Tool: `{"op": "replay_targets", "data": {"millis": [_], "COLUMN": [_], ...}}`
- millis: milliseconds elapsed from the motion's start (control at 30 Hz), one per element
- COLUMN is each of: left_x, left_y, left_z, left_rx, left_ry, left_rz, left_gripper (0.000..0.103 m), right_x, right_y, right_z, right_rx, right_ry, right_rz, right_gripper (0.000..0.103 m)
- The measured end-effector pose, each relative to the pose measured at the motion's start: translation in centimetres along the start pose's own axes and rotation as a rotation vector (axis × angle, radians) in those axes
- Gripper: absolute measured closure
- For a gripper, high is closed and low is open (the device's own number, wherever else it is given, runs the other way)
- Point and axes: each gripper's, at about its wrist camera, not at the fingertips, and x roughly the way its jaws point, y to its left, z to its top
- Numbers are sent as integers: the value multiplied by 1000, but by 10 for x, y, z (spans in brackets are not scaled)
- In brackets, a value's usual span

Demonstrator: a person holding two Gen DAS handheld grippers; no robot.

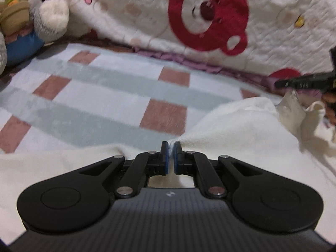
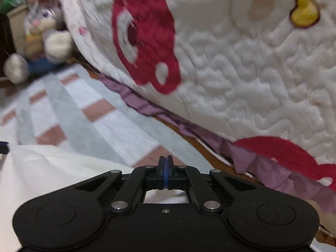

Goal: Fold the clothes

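Left wrist view: left tongs (image 1: 171,147) clamped on a pinch of the cream garment (image 1: 231,130), spread over the checked blanket (image 1: 105,96). Right tongs (image 2: 166,160) pressed together, apparently empty. Best to pull evenly, keeping the edge taut.
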Motion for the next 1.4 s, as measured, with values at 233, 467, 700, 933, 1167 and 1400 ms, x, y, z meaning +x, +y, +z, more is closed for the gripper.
{"op": "replay_targets", "data": {"millis": [233, 467, 700, 933, 1167, 1400], "left_x": [-1, -22, 3, 12, 28, 34], "left_y": [-7, -1, -71, -76, -74, -74], "left_z": [0, 13, -2, -1, 7, 10], "left_rx": [67, -68, 135, 160, 223, 183], "left_ry": [-3, -70, 23, 8, 37, 17], "left_rz": [169, -104, -201, -58, -61, -63], "left_gripper": [100, 93, 59, 57, 49, 49], "right_x": [-54, -107, -119, -104, -65, -104], "right_y": [-41, -88, -114, -90, -64, -86], "right_z": [-17, -66, -115, -130, -122, -107], "right_rx": [262, 318, 328, 225, -2, 95], "right_ry": [-155, -128, -9, 30, 53, -123], "right_rz": [-75, -91, -11, 68, -57, -125], "right_gripper": [70, 59, 42, 36, 81, 88]}}
